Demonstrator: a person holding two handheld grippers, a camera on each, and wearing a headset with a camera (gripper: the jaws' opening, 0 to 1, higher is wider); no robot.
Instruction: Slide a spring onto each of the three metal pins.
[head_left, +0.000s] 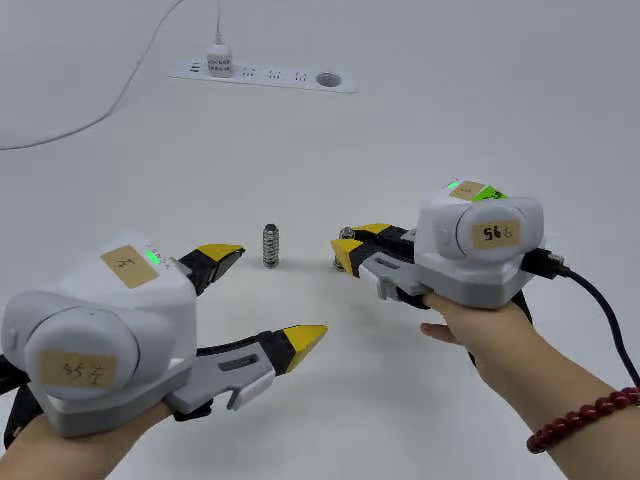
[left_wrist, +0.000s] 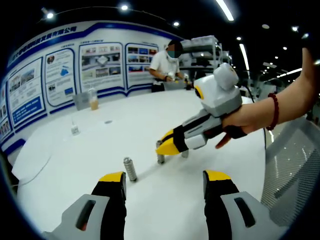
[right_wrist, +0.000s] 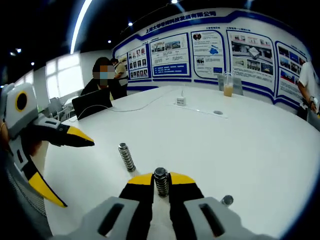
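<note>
Head view: the left gripper hangs released, with a sprung pin just ahead of its tips. The right gripper works low on the counter.

Left gripper view: nothing blocks that sprung pin.

Right gripper view: it grasps a spring, with a bare pin just to its right. Squeezing harder could shoot the spring out or topple the bare pin.

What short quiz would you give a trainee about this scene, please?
1. True or false: the left tool is shut on a spring.
2. What does the right tool grip? A) a spring on its pin B) a cable C) nothing.
3. Fill in: the free-standing spring stands ___ the two tools.
Key: 1 false, it is open and empty; 2 A; 3 between.
</note>
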